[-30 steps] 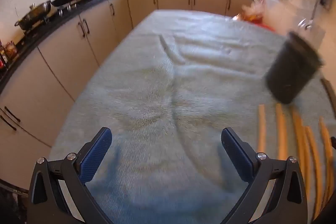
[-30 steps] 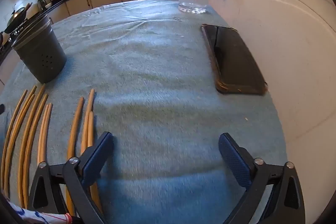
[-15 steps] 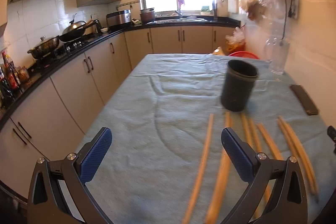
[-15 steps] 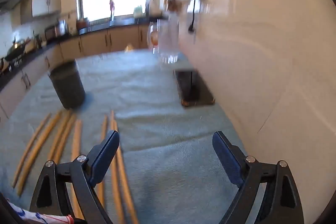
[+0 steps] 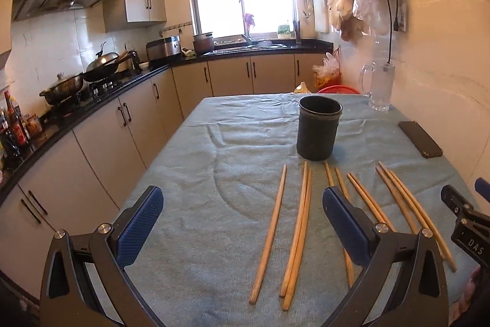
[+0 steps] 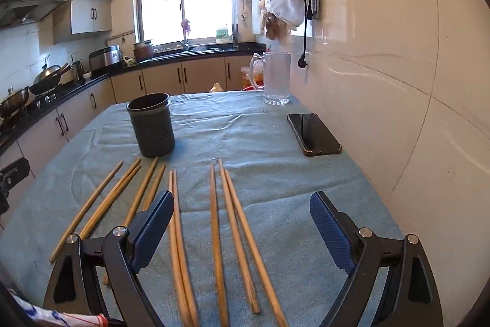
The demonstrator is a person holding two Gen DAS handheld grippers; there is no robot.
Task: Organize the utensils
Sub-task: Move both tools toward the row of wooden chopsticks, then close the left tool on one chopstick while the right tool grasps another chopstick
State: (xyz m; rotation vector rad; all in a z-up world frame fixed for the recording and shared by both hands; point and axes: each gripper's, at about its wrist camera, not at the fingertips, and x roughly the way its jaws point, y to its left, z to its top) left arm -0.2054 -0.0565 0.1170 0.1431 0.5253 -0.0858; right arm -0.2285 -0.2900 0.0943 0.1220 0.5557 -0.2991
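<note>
So we're looking at a row of wooden chopsticks lying flat on the blue cloth, all with their long axis running away from us toward the dark holder cup, which is standing upright just past their far tips.

Starting at the left: we're holding the left gripper wide open with nothing in it, hovering over the near end of the leftmost sticks. A single stick and a touching pair are sitting right between its fingers, so that hand is looking nearest to those. Since the sticks run along the fingers' reach, closing across them should pinch them sideways, which seems like the move.

Moving right, the right gripper is also spread fully open and empty, with three sticks lying between its pads and another pair just beside its left finger. So it's covering the right half of the row.

Nothing is blocking the path to the cup. A phone is lying off to the right near the wall, and a glass mug is standing at the far corner, both well apart from the sticks.
</note>
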